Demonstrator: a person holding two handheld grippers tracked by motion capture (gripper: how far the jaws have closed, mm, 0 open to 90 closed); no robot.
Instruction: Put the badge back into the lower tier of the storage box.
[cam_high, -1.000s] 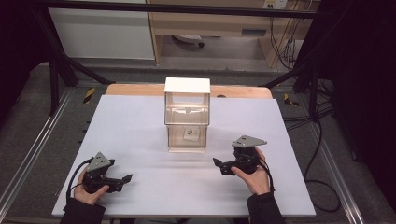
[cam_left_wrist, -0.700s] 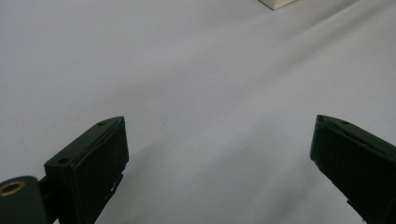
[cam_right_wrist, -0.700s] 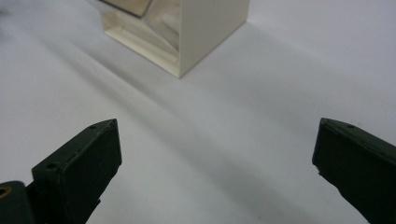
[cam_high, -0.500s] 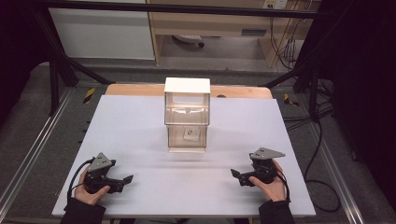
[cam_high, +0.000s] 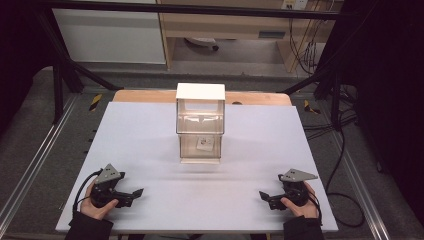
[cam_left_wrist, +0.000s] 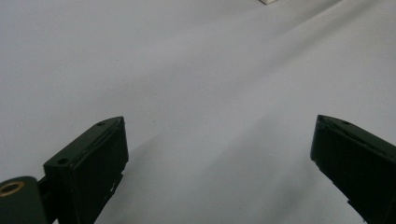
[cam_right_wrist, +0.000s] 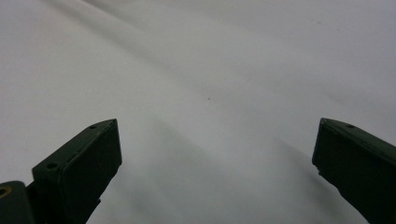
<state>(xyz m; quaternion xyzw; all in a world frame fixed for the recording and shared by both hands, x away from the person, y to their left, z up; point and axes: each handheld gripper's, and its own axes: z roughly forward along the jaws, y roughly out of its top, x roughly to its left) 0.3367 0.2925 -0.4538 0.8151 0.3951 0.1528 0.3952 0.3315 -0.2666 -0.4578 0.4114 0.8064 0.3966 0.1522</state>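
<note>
A clear box with a white top stands at the middle of the white table; a small pale item lies on its floor. My left gripper rests at the front left, held by a hand, jaws pointing right. In the left gripper view its jaws stand wide apart over bare white surface, nothing between them. My right gripper lies at the front right, jaws pointing left. The right gripper view has its jaws wide apart too, with nothing in the gap.
A wooden strip edges the table's far side. Metal rails run along both sides, and cables trail on the floor at the right. Shelving stands beyond the table.
My right gripper has drawn back from near the box toward the front right corner of the table. The left gripper has stayed put.
</note>
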